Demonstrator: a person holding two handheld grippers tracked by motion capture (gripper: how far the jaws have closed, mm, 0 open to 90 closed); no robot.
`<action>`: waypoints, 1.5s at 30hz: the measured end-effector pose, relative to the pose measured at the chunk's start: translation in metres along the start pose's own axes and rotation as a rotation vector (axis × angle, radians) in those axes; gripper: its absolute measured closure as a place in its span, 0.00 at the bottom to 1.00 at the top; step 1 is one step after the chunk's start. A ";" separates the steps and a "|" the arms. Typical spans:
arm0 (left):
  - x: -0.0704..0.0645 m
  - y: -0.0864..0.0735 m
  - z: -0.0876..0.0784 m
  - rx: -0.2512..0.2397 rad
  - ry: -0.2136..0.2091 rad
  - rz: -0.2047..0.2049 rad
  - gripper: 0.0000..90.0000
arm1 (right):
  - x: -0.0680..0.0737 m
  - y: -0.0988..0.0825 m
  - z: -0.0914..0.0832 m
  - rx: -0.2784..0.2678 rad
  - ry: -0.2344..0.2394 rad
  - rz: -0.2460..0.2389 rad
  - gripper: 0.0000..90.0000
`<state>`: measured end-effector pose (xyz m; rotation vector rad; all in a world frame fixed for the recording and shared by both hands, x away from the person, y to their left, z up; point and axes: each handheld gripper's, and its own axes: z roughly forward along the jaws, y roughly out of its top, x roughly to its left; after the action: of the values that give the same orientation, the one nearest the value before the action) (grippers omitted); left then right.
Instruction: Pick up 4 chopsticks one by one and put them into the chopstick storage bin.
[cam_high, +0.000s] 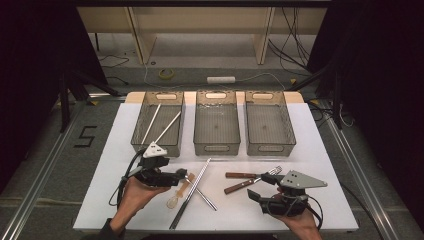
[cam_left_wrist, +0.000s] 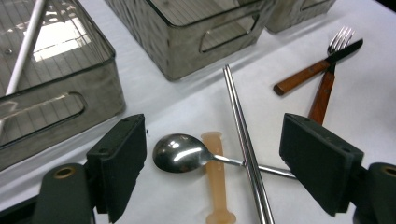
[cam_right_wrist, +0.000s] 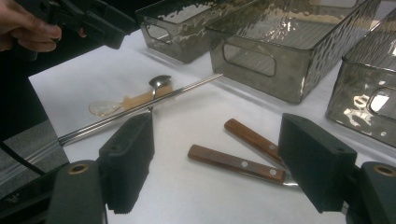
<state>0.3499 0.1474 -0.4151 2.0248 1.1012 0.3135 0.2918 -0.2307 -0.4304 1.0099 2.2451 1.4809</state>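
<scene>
My left gripper (cam_high: 183, 175) (cam_left_wrist: 212, 128) is open with nothing between its fingers. It hovers low over a steel spoon (cam_left_wrist: 180, 152) (cam_high: 189, 178), whose handle passes under a pair of long steel chopsticks (cam_left_wrist: 243, 140) (cam_high: 192, 192). Beside the spoon lies an amber plastic spoon (cam_left_wrist: 215, 177) (cam_high: 176, 196). My right gripper (cam_high: 254, 194) (cam_right_wrist: 217, 135) is also open and empty, at the front right of the table. Just ahead of it lie a wooden-handled knife (cam_high: 240, 175) (cam_right_wrist: 252, 137) and a fork (cam_high: 237, 187) (cam_right_wrist: 233, 163), crossing near their heads.
Three grey see-through bins stand in a row at the back of the white table (cam_high: 320, 150): left bin (cam_high: 137, 135) holding two white sticks (cam_high: 167, 127), middle bin (cam_high: 216, 147), right bin (cam_high: 270, 148). A metal frame rail (cam_high: 45, 170) runs along each side.
</scene>
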 end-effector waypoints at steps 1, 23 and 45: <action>-0.001 -0.001 0.000 0.001 0.000 0.000 0.25 | 0.000 0.000 0.000 -0.001 0.001 0.002 0.31; -0.023 -0.015 0.002 0.043 -0.018 0.028 0.23 | 0.001 -0.001 0.001 0.008 0.003 0.000 0.32; -0.039 -0.042 0.010 0.166 -0.004 0.062 0.55 | 0.001 -0.002 0.001 0.013 0.003 -0.007 0.32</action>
<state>0.3072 0.1239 -0.4468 2.2084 1.0941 0.2572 0.2914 -0.2295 -0.4323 1.0025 2.2615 1.4677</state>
